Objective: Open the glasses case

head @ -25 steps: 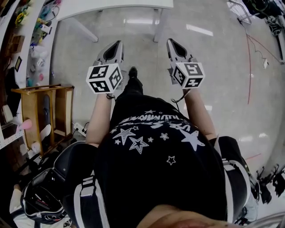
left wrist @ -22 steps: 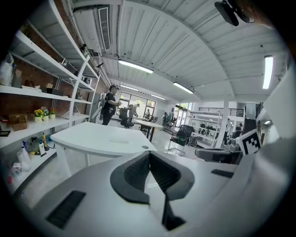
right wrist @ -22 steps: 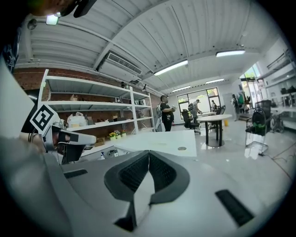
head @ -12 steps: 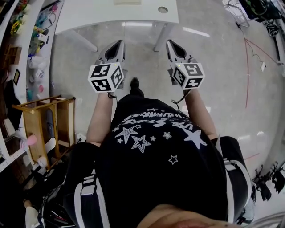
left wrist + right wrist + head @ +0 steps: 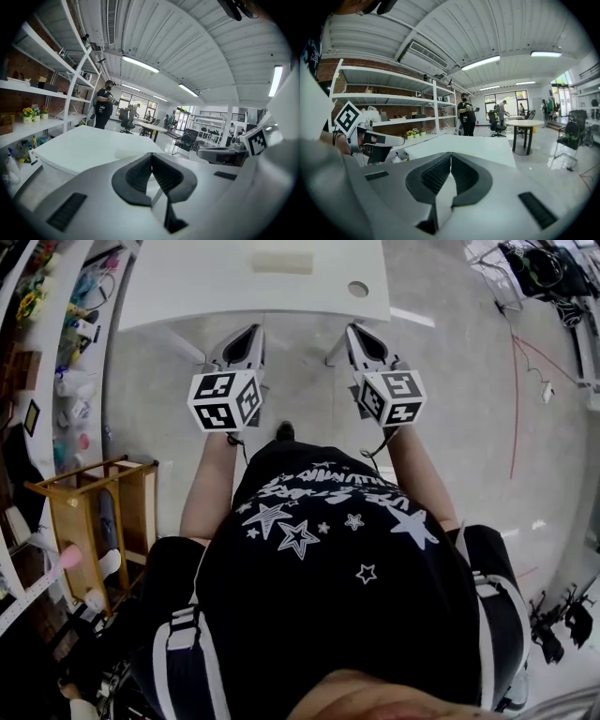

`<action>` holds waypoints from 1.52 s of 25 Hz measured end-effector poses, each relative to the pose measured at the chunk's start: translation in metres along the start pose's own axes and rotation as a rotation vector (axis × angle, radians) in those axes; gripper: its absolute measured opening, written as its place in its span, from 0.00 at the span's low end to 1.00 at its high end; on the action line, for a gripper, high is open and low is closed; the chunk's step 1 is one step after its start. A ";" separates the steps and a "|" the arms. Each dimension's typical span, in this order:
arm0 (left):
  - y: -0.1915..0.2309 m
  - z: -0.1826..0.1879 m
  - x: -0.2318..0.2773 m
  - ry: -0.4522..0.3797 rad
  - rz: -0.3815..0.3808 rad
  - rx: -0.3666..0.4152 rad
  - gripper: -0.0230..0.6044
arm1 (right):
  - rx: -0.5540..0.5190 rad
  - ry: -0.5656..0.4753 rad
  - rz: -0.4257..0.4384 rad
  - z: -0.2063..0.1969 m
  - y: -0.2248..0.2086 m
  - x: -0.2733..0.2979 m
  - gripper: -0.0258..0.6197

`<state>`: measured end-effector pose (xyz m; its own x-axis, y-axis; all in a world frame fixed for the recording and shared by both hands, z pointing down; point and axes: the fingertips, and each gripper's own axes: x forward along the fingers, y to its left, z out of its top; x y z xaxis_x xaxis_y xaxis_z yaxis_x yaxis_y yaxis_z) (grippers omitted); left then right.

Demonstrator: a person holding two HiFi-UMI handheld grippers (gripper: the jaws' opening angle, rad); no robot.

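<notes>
Head view shows left gripper (image 5: 250, 332) and right gripper (image 5: 355, 329) clenched empty; best opened once above the white table (image 5: 187, 287) at top.

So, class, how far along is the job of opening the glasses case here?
Done: nothing yet; the left tool and right tool are both shut and empty. In hand: they point toward the white table. Left: reaching, gripping and opening the case; a pale block on the table may be it.

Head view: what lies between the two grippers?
In the head view, bare floor shows between the left gripper and the right gripper, with the person's shoe nearer the body.
</notes>
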<state>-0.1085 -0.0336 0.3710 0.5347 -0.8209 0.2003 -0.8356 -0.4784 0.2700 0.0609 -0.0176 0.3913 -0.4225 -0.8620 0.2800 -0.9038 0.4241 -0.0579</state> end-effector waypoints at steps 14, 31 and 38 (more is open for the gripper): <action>0.055 0.011 0.068 0.055 -0.071 0.004 0.06 | 0.059 0.012 -0.067 0.009 -0.021 0.076 0.05; 0.067 0.013 0.124 0.059 -0.072 0.009 0.06 | 0.124 0.036 -0.058 0.009 -0.072 0.147 0.05; 0.086 0.010 0.171 0.094 -0.043 0.013 0.06 | 0.101 0.058 -0.016 0.016 -0.100 0.192 0.05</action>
<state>-0.0900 -0.2182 0.4194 0.5793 -0.7668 0.2764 -0.8127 -0.5171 0.2685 0.0688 -0.2296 0.4352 -0.4057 -0.8497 0.3368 -0.9140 0.3775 -0.1485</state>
